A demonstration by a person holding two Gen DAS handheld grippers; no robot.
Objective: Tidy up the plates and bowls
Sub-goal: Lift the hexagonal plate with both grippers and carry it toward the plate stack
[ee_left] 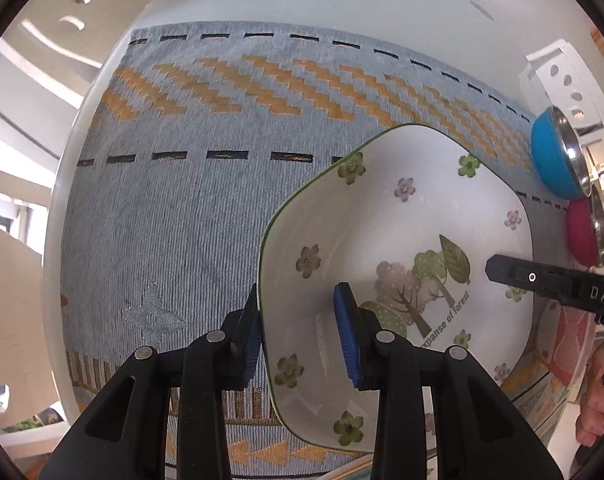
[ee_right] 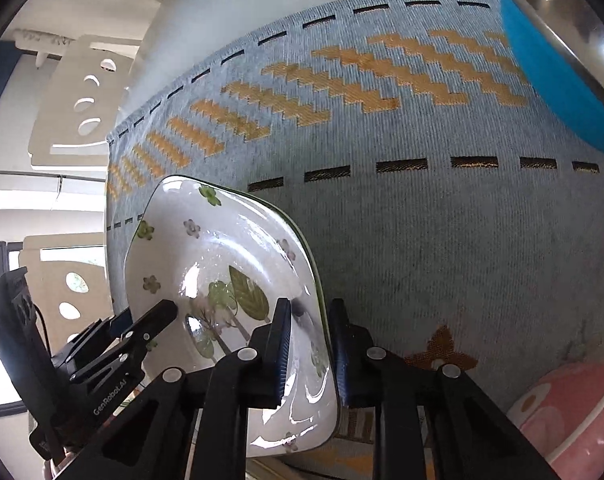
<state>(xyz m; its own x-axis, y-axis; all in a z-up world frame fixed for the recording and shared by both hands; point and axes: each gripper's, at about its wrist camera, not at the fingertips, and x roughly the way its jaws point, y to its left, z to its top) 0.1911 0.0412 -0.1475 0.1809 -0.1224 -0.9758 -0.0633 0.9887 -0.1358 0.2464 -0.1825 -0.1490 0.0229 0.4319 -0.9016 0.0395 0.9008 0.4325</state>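
Note:
A white, squarish deep plate (ee_left: 382, 220) with flowers and trees printed on it hangs between both grippers over the blue-grey tablecloth (ee_left: 174, 208). My left gripper (ee_left: 298, 332) straddles its left rim, one blue pad outside and one on the inner wall, shut on it. A black finger (ee_left: 514, 274) of my right gripper reaches in from the right edge. In the right wrist view the plate (ee_right: 206, 248) stands tilted. My right gripper (ee_right: 314, 356) is shut on its right rim, and a finger (ee_right: 158, 316) of the left gripper lies over the plate's far side.
A blue bowl (ee_left: 554, 156) (ee_right: 562, 52) with a steel inside and a red bowl (ee_left: 582, 232) stand at the cloth's right edge. A pink patterned bowl (ee_right: 574, 412) sits at the near right. A hand (ee_left: 598, 412) shows at the right. White chairs (ee_right: 82, 100) ring the table.

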